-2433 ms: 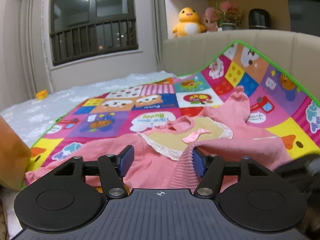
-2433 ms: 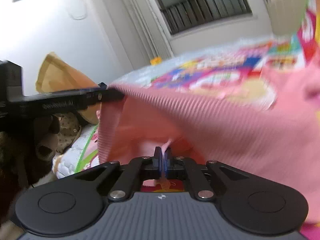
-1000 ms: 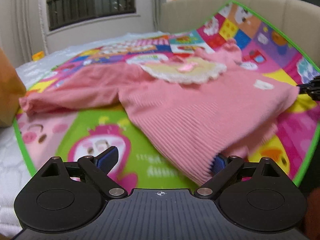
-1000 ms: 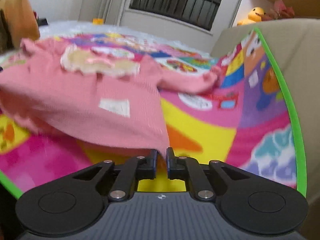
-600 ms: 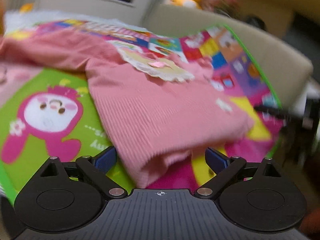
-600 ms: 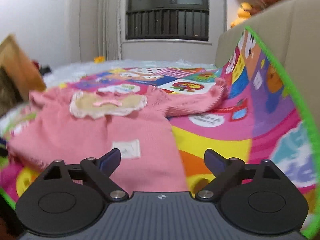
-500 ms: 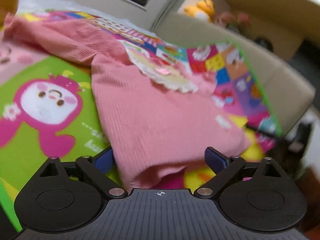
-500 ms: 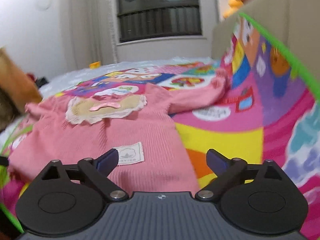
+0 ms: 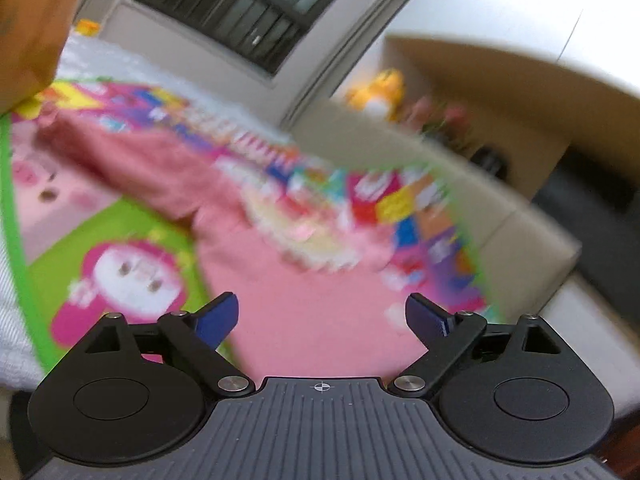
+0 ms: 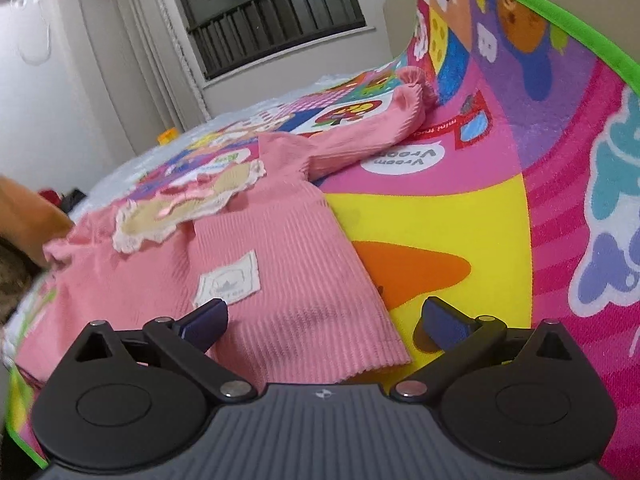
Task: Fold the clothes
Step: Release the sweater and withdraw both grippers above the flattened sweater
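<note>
A pink ribbed child's sweater (image 10: 280,280) lies spread flat on a colourful play mat (image 10: 460,216), with a cream lace collar (image 10: 180,208), a white patch (image 10: 228,280) and one sleeve (image 10: 368,132) stretched toward the mat's raised edge. My right gripper (image 10: 324,320) is open just above the sweater's lower right hem corner, holding nothing. The left wrist view is blurred; it shows the same sweater (image 9: 312,304) from its other side. My left gripper (image 9: 322,316) is open over the hem, with nothing between its fingers.
The mat (image 9: 120,240) covers a white bed and curves up against a beige padded headboard (image 9: 500,216). A barred window (image 10: 276,12) is at the back. A yellow plush toy (image 9: 380,92) sits on a shelf. An orange-brown cushion (image 9: 28,28) stands at the left edge.
Both grippers let go of the sweater's hem and opened; it now lies flat on the mat. The left gripper swings, blurring its view. The right one has dropped closer to the hem.
</note>
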`<state>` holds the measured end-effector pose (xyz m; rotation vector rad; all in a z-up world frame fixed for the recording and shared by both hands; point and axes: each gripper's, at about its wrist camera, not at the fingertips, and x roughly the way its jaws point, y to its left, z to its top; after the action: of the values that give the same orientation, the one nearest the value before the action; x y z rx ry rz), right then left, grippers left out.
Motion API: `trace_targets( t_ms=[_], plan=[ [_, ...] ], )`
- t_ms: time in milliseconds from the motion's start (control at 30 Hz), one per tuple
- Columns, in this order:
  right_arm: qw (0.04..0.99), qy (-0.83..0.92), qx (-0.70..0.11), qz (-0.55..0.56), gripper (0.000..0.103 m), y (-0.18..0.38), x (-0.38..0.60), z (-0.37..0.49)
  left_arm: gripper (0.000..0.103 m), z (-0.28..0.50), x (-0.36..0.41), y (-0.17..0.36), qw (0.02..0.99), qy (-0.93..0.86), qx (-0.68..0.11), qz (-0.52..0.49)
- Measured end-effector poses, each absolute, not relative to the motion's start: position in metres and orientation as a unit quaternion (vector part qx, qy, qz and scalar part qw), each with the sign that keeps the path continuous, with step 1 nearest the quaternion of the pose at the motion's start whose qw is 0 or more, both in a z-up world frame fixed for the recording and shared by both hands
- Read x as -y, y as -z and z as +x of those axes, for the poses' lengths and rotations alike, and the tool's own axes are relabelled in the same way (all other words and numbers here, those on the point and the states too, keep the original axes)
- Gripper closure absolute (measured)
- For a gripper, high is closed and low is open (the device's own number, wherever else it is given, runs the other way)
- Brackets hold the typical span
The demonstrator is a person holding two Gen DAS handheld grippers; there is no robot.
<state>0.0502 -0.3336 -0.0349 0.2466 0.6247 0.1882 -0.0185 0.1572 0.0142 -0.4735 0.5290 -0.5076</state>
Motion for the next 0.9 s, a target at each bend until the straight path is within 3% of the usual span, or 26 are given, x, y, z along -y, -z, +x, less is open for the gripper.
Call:
trace_targets(
  t_ms=[233,467,567,633,733,900],
  plan=[
    [0.943,-0.096,-0.313,0.055,0.000,0.037,0.316,0.043,0.024,-0.013,-0.107,0.017,0.932,0.172,-0.316,-0.039],
    [0.947,-0.084,-0.309,0.017,0.000,0.041,0.305,0.040,0.038,-0.025,-0.121,-0.013,0.972,0.055,-0.225,0.026],
    [0.948,-0.084,-0.307,0.025,0.000,0.040,0.308,0.039,0.038,-0.031,-0.141,-0.036,0.985,-0.007,-0.173,0.013],
    [0.949,-0.083,-0.302,0.030,0.000,0.041,0.308,0.037,0.023,-0.037,-0.155,-0.046,0.986,-0.005,-0.164,-0.011],
    [0.952,-0.078,-0.293,0.031,0.000,0.042,0.307,0.033,0.014,-0.042,-0.164,-0.042,0.978,0.067,-0.187,-0.066],
    [0.952,-0.079,-0.293,0.036,0.000,0.042,0.308,0.032,0.013,-0.031,-0.147,-0.016,0.948,0.168,-0.238,-0.125]
  ],
)
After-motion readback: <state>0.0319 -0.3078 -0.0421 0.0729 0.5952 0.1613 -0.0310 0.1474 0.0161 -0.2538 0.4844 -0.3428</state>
